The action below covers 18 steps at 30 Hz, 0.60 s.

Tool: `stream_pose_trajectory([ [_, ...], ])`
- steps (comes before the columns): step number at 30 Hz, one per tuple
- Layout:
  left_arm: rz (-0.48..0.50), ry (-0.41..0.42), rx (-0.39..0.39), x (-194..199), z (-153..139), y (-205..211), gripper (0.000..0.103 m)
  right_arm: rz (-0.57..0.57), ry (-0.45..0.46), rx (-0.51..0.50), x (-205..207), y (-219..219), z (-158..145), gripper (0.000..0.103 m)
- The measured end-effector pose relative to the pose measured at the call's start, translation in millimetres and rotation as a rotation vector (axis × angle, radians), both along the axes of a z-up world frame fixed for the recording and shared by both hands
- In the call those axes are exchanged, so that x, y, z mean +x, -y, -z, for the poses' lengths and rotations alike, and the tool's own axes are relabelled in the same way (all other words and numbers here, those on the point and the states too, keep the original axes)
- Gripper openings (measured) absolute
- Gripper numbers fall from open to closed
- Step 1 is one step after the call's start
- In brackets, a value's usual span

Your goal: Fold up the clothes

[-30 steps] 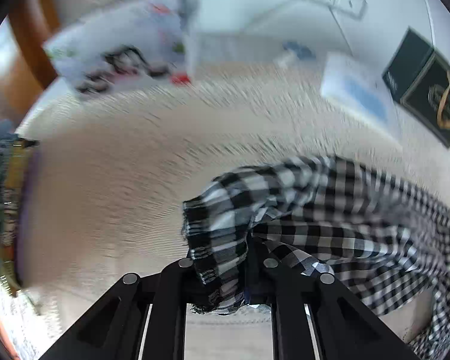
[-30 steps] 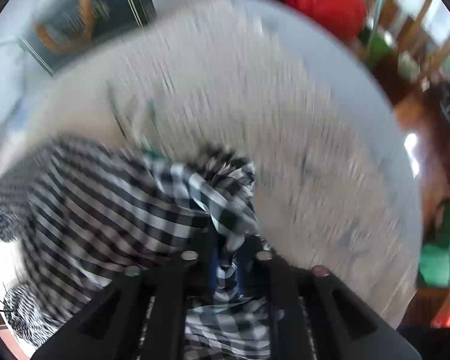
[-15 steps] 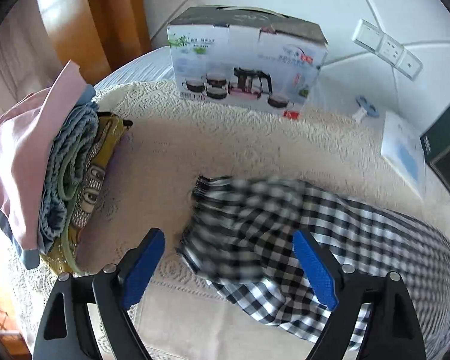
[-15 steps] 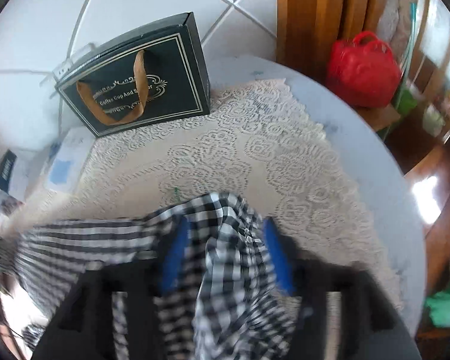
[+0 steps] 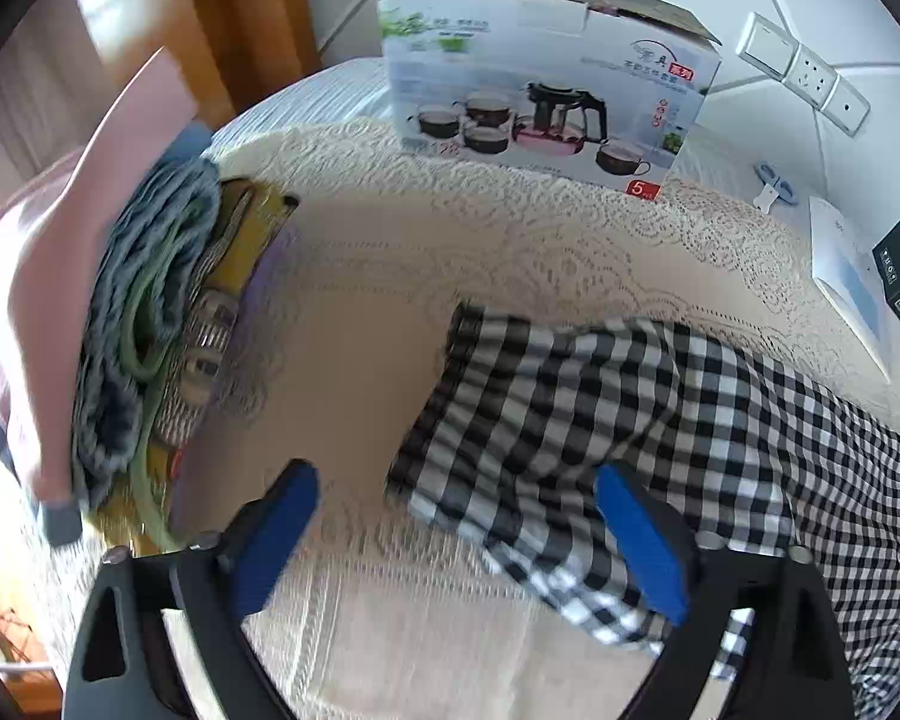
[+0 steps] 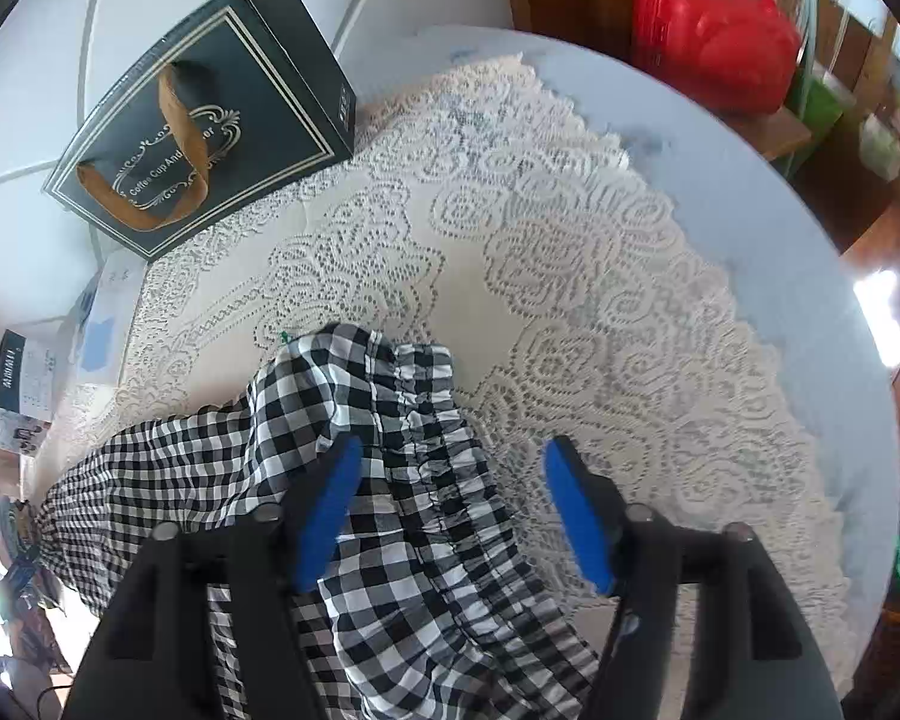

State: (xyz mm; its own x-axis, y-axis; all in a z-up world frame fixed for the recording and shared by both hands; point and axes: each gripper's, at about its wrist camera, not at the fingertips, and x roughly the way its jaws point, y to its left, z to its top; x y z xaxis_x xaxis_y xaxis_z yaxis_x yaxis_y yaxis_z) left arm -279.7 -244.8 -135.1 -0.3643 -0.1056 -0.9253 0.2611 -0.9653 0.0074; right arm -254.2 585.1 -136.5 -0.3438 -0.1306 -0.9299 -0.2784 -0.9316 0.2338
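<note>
A black-and-white checked garment (image 5: 630,420) lies on the lace tablecloth (image 5: 450,252), stretched across it. My left gripper (image 5: 456,504) is open above its left end, with one blue pad over the cloth. In the right wrist view the gathered right end of the garment (image 6: 402,420) lies on the cloth. My right gripper (image 6: 450,480) is open over it and holds nothing.
A stack of folded clothes (image 5: 120,324) sits at the left. A teapot-set box (image 5: 540,78), a white booklet (image 5: 846,276) and a dark gift bag (image 6: 204,114) stand along the back. A red bag (image 6: 714,30) sits beyond the table edge (image 6: 780,228).
Both grippers were shut on the garment's ends a second ago. They have opened, let it drop onto the tablecloth, and pulled back a little.
</note>
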Motion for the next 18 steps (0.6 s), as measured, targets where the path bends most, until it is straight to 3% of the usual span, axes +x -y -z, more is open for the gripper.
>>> stream_pose_trajectory([
  [1, 0.000, -0.003, -0.004, -6, 2, 0, 0.103, -0.005, 0.001, -0.006, 0, 0, 1, 0.085],
  [3, -0.003, -0.001, 0.000, -15, 8, -2, 0.103, -0.011, 0.015, -0.002, -3, 4, 11, 0.093],
  [6, 0.016, 0.059, 0.007, -26, 30, -10, 0.103, -0.018, 0.046, 0.014, -7, 11, 25, 0.096],
  [9, 0.028, 0.122, -0.103, -28, 50, -28, 0.096, -0.038, 0.081, 0.025, -12, 22, 41, 0.096],
  [10, 0.018, 0.111, -0.127, -29, 46, -29, 0.083, -0.059, 0.102, 0.040, -12, 27, 46, 0.088],
  [11, 0.009, 0.101, -0.152, -29, 43, -31, 0.078, -0.089, 0.126, 0.089, -13, 33, 49, 0.069],
  [12, 0.000, 0.091, -0.175, -29, 39, -32, 0.075, -0.092, 0.123, 0.147, -15, 34, 48, 0.031],
  [14, -0.018, 0.091, -0.206, -34, 36, -32, 0.075, -0.096, 0.115, 0.257, -19, 36, 44, 0.031],
  [16, -0.023, 0.090, -0.202, -36, 32, -33, 0.076, -0.064, 0.092, 0.248, -23, 33, 40, 0.032],
  [17, -0.003, 0.075, -0.176, -33, 28, -36, 0.076, -0.066, 0.088, 0.244, -25, 34, 40, 0.035],
  [18, 0.018, 0.060, -0.158, -28, 22, -40, 0.084, -0.069, 0.083, 0.239, -26, 35, 39, 0.047],
])
